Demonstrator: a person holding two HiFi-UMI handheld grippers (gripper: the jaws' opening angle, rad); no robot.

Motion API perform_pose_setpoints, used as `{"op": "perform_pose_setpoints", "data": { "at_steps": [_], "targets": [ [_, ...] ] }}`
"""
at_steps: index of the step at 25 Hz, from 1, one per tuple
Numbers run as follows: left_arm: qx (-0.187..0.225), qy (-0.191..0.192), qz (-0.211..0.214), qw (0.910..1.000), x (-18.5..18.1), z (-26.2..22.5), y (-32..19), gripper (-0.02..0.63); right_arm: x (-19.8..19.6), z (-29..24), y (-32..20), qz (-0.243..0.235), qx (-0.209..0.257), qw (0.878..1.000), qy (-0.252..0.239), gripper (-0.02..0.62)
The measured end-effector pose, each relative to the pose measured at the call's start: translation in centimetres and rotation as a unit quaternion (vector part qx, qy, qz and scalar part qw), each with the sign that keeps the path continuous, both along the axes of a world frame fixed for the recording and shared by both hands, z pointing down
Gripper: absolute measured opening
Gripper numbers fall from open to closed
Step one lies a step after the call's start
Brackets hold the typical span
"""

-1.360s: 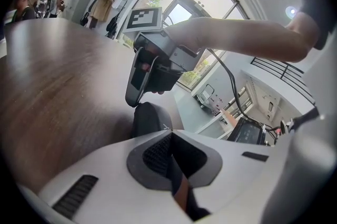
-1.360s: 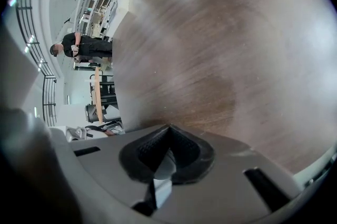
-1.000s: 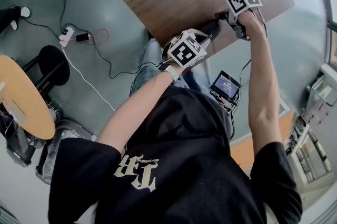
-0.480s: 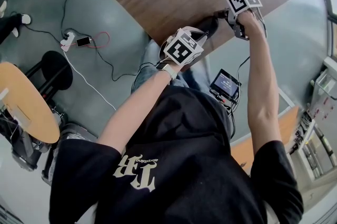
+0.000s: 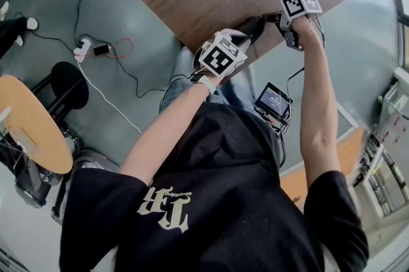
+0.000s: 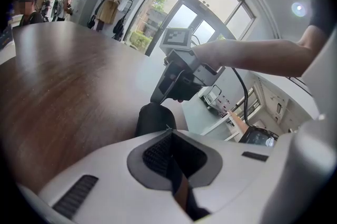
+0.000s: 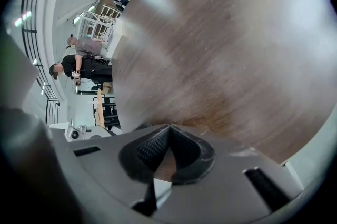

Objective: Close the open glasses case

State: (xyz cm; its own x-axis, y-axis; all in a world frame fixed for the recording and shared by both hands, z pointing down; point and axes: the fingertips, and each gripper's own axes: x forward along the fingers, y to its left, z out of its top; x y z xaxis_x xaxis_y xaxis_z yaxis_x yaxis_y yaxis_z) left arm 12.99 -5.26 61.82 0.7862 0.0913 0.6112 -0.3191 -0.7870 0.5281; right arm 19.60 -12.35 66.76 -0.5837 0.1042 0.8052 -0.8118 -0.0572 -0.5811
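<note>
- Case (image 6: 154,120) lies at the table's (image 6: 63,86) near edge. On its left, the left gripper (image 6: 168,131) is held with jaws pressed together and empty, tips just beside the dark shell.
- Whether the lid is fully down cannot be told. It is best pressed squarely over its middle with the closed tips, so the case is not skidded off the edge.
- On the right, the right gripper (image 7: 168,127), jaws likewise together on nothing, is best used as a backstop at the case's far end.
</note>
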Motion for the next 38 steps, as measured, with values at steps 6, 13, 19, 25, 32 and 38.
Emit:
{"op": "perform_pose_setpoints", "data": {
  "at_steps": [6,13,19,25,32,38],
  "targets": [
    [0.004,-0.002,-0.001,1.0,0.0,0.1,-0.4,0.003,0.5,0.1,0.5,0.014,-0.001,1.0,0.001,-0.012],
    [0.01,-0.001,0.0,1.0,0.0,0.0,-0.2,0.003,0.8,0.6,2.5,0.01,-0.014,1.0,0.015,-0.012],
    [0.028,0.005,0.013,0.9995,0.4,-0.4,0.0,0.003,1.4,1.5,4.8,-0.003,-0.005,0.999,0.046,-0.015],
    [0.022,0.031,0.02,0.9991,0.2,-1.4,0.4,0.003,2.5,-1.3,4.0,-0.003,0.057,0.996,0.075,-0.015],
    [0.042,0.078,0.024,0.9958,-1.9,-5.2,0.2,0.003,1.8,-6.8,4.8,-0.039,0.154,0.985,0.072,-0.015],
    [0.029,0.153,0.023,0.9875,-6.4,-10.8,0.4,0.003,0.0,-13.0,8.2,-0.084,0.262,0.958,0.087,-0.015]
  ]
}}
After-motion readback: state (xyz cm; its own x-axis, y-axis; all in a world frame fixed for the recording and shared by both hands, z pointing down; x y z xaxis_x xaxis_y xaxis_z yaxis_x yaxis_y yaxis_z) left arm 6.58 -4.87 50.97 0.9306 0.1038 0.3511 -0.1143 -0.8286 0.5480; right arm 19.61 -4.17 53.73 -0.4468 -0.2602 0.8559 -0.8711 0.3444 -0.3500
